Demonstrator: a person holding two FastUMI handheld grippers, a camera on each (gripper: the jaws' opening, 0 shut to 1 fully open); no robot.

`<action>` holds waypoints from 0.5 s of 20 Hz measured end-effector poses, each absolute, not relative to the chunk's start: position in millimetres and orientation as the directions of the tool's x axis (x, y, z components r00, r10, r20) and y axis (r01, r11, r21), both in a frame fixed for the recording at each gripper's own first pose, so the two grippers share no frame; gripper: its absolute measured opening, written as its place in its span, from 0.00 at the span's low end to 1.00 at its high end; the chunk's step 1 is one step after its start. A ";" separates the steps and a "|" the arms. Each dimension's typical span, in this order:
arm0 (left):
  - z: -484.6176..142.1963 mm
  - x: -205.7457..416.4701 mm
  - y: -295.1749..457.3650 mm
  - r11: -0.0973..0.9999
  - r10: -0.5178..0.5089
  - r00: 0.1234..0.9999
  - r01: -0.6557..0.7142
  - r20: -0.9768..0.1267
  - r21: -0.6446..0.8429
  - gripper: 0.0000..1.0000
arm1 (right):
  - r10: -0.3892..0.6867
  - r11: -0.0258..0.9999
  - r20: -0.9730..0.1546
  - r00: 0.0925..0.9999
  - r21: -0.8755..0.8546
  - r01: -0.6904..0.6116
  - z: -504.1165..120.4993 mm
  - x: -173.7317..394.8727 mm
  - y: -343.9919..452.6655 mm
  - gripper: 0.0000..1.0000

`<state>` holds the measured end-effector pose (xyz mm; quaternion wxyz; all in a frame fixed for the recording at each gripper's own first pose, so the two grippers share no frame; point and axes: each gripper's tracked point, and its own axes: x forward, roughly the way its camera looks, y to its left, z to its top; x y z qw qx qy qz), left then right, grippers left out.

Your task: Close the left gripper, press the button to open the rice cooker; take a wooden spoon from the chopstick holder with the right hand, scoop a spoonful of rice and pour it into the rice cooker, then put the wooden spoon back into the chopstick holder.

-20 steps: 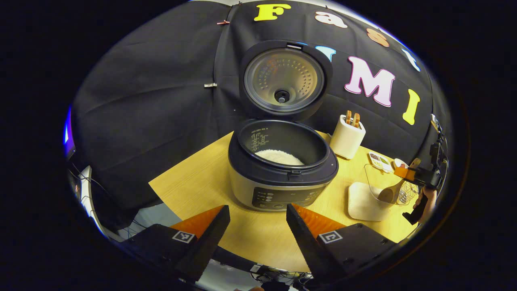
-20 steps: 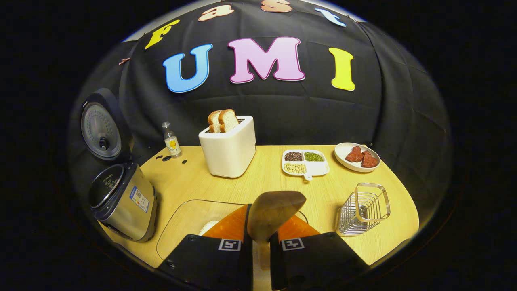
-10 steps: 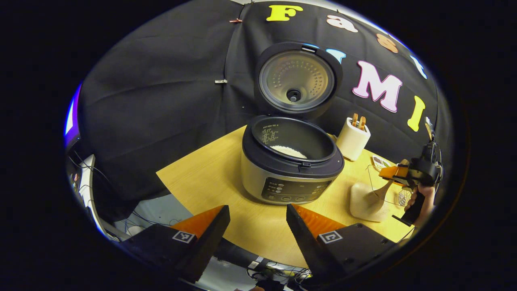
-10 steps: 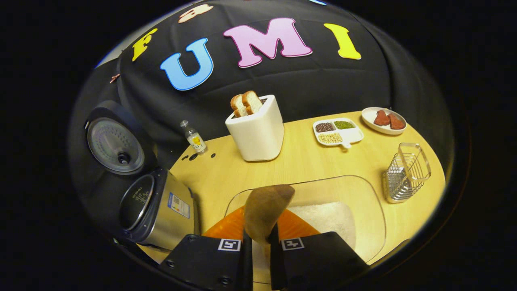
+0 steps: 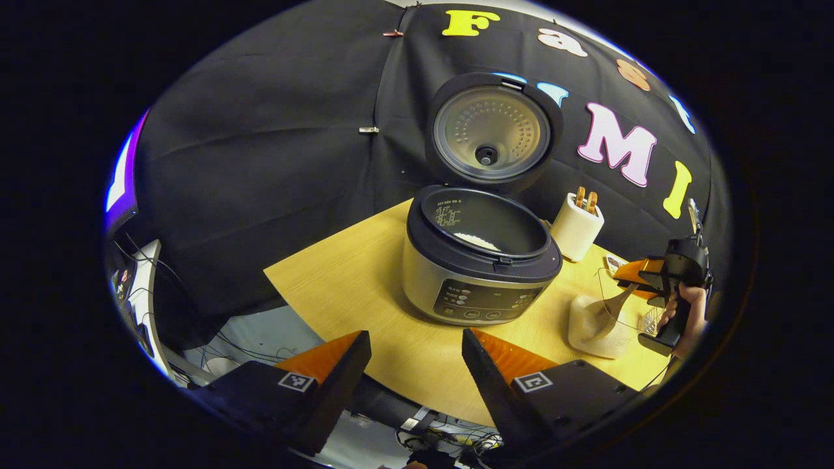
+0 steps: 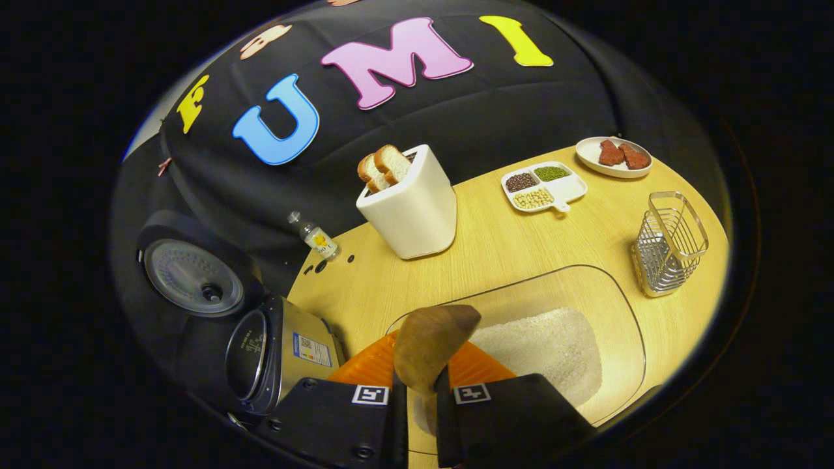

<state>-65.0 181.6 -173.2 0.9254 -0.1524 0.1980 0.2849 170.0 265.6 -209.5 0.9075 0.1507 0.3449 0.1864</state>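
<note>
Wooden table point(image 6: 521, 234) — right gripper point(image 6: 420, 384) clamps wooden spoon point(image 6: 427, 342).

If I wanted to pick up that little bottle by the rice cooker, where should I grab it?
Probably around its body, just below the cap. The little bottle stands upright on the table, with bare table on its toaster side, so come level from there; the rice cooker crowds the other side.

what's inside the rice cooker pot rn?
The rice cooker stands with its lid up. In the left gripper view a patch of white rice lies on the pot bottom; the near rim hides the rest of it.
</note>
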 end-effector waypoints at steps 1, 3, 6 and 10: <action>-171.5 -64.5 183.5 0.792 0.471 0.758 -0.589 -0.451 -0.162 0.95 | 0.435 0.885 -0.571 0.696 0.414 -0.214 -207.4 169.0 257.9 0.22; -167.0 -63.1 185.6 0.795 0.472 0.763 -0.585 -0.441 -0.161 0.95 | 0.415 0.886 -0.570 0.709 0.432 -0.170 -202.9 171.6 243.1 0.21; -158.5 -59.8 186.6 0.803 0.472 0.772 -0.576 -0.424 -0.154 0.95 | 0.403 0.870 -0.563 0.722 0.480 -0.111 -192.6 175.3 224.0 0.21; -149.1 -54.7 184.3 0.814 0.468 0.786 -0.561 -0.405 -0.148 0.95 | 0.391 0.837 -0.540 0.745 0.546 -0.044 -174.0 182.8 200.7 0.22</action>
